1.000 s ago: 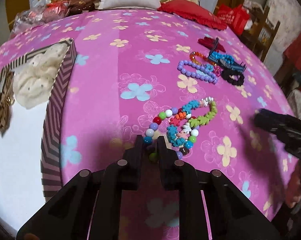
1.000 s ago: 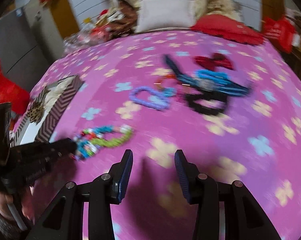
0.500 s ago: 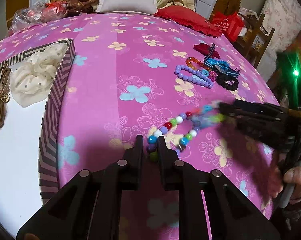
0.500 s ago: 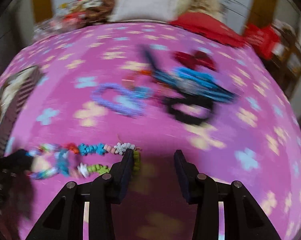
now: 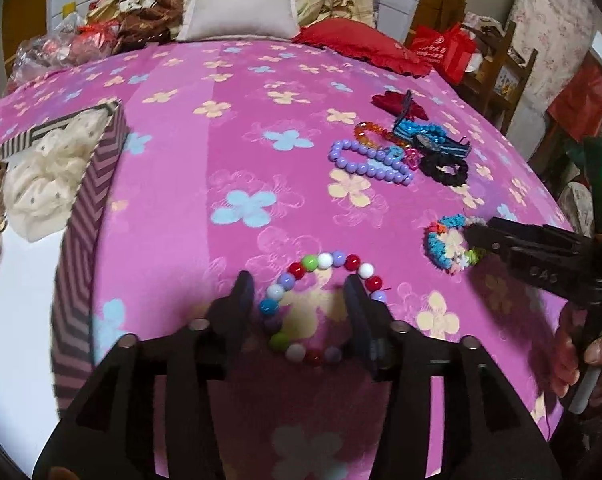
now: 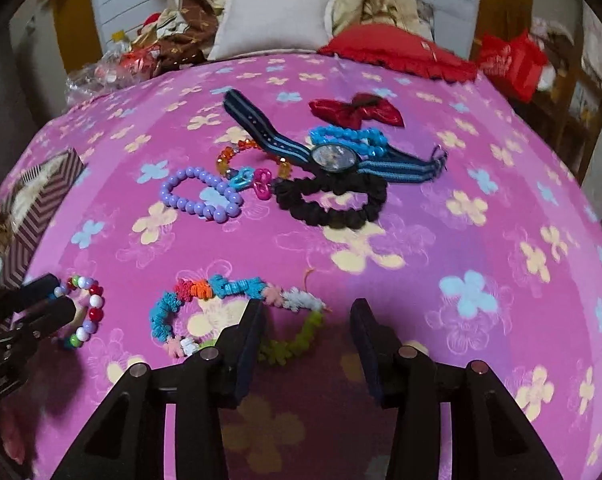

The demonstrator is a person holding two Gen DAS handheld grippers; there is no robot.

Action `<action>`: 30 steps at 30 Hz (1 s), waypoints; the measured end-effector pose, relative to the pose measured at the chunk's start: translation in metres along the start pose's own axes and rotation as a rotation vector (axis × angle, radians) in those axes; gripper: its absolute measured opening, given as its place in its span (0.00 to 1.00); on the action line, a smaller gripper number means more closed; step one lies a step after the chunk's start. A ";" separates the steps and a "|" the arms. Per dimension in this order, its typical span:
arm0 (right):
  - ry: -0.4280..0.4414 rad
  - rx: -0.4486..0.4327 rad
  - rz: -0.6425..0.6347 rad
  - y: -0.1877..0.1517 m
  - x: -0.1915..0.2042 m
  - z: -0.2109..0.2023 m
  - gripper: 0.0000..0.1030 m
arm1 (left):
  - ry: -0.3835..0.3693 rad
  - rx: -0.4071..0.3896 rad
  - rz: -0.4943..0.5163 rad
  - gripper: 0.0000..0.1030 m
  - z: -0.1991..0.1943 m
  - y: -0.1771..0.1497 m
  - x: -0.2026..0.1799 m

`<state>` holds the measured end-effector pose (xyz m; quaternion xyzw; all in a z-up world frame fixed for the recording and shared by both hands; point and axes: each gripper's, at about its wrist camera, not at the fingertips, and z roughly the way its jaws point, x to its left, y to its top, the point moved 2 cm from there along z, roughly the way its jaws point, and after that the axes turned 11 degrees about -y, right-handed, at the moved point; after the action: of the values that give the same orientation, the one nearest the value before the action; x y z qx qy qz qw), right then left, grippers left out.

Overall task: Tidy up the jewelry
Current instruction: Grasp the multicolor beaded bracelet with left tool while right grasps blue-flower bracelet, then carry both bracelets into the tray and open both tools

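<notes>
**Now two bracelets lie apart, one under each spread gripper**

Right now the left gripper (image 5: 299, 300) hangs low over a round bracelet of glossy mixed-colour beads (image 5: 321, 304) lying flat on the pink flowered bedspread (image 5: 241, 140). Its two black fingers are spread wide and grip nothing; the bead ring sits between and just ahead of them, its right edge touching or nearly touching the right finger.

The right gripper (image 6: 307, 322) is likewise spread and empty. A fuzzy multicolour bracelet of turquoise, orange, white and green tufts (image 6: 229, 316) lies as a flattened loop, long axis left to right across the fingers. Its green end sits in the gap; the left finger rests over the loop's right part, and most of it lies to the left.

Each hand is nearest its own bracelet.

Well away on the far left stands a chevron-striped open box (image 5: 89, 200), holding a cream dotted fabric scrunchie (image 5: 49, 176) and a brown spotted item at its edge.

Farther up the bed lies a cluster: a purple bead bracelet (image 6: 201, 194), a black scrunchie (image 6: 329, 200), and a blue-strapped watch (image 6: 335, 158).
</notes>
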<state>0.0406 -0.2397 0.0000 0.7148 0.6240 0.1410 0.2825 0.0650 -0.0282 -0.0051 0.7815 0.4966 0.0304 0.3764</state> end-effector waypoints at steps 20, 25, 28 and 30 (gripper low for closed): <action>0.040 -0.047 -0.011 0.007 0.014 -0.029 0.09 | -0.047 -0.017 -0.079 0.07 -0.021 0.004 0.008; 0.053 -0.099 -0.027 0.018 0.024 -0.060 0.09 | -0.093 -0.099 -0.087 0.07 -0.058 0.013 0.004; 0.062 -0.129 -0.040 0.024 0.034 -0.079 0.09 | -0.109 -0.138 -0.098 0.07 -0.079 0.017 0.007; 0.067 -0.148 -0.053 0.028 0.042 -0.091 0.09 | -0.108 -0.160 -0.104 0.07 -0.090 0.020 0.010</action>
<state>0.0205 -0.1798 0.0827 0.6701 0.6396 0.2033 0.3172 0.0466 0.0256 0.0683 0.7227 0.5115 0.0084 0.4647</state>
